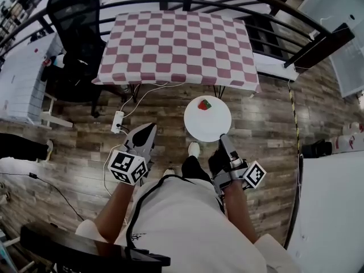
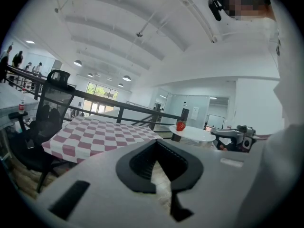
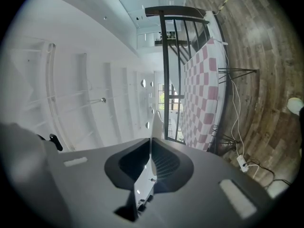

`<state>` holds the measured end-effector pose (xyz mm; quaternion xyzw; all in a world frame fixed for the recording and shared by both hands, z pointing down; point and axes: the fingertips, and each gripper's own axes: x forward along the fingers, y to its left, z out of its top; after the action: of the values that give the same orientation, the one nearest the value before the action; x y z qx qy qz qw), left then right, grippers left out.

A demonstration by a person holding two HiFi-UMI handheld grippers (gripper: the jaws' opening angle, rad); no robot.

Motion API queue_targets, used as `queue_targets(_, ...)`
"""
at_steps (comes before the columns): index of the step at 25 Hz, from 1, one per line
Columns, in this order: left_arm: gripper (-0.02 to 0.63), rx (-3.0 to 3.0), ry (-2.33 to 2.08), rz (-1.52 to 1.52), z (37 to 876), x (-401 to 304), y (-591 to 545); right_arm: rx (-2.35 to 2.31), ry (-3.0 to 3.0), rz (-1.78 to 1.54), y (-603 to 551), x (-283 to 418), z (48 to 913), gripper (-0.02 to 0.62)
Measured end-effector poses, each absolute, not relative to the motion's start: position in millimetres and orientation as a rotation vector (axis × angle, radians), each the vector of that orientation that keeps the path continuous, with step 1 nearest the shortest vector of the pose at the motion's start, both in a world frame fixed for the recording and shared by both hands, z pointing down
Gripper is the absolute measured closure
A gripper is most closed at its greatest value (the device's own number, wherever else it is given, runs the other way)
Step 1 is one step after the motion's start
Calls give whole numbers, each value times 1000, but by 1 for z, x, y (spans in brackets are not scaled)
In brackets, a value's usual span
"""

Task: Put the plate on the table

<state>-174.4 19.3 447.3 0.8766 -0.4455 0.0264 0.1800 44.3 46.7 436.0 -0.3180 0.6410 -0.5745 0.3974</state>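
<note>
Plate position: the round white plate (image 1: pixel 207 121) is in the air over the wood-plank floor (image 1: pixel 267 112), just short of the near edge of the worktop with the red-and-white checked cloth (image 1: pixel 176 44). It is not yet set down. It is roughly level and carries a small red-and-green, strawberry-like piece (image 1: pixel 204 104) towards its far side.

Right hand-held gripper (image 1: pixel 223 140): clamped on the plate's near rim. In the right gripper view the plate (image 3: pixel 155 125) runs edge-on as a thin white sliver between the pads.

Left hand-held gripper (image 1: pixel 147 131): jaws together with nothing in them, low on the left and well apart from the plate.

Handling, my judgement:
- The plate looks stiff and smooth, probably glazed or plastic; I cannot tell which. Treat it as breakable and slippery.
- With a single rim pinch, the plate's full width hangs beyond the jaws, so it will tend to droop or twist at the grip.
- The loose piece will likely roll or slide if the plate tilts.
- Keep the plate flat, bring it in low over the cloth, and land the far rim first.
- The cloth overhangs the worktop edge and could snag the rim.
</note>
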Motion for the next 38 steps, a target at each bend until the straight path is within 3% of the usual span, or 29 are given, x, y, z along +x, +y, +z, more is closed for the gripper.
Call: queue_targets(38, 600, 2399, -1450, 75, 426, -22, -187, -680, 1696, -1593, -190, 188, 441, 574)
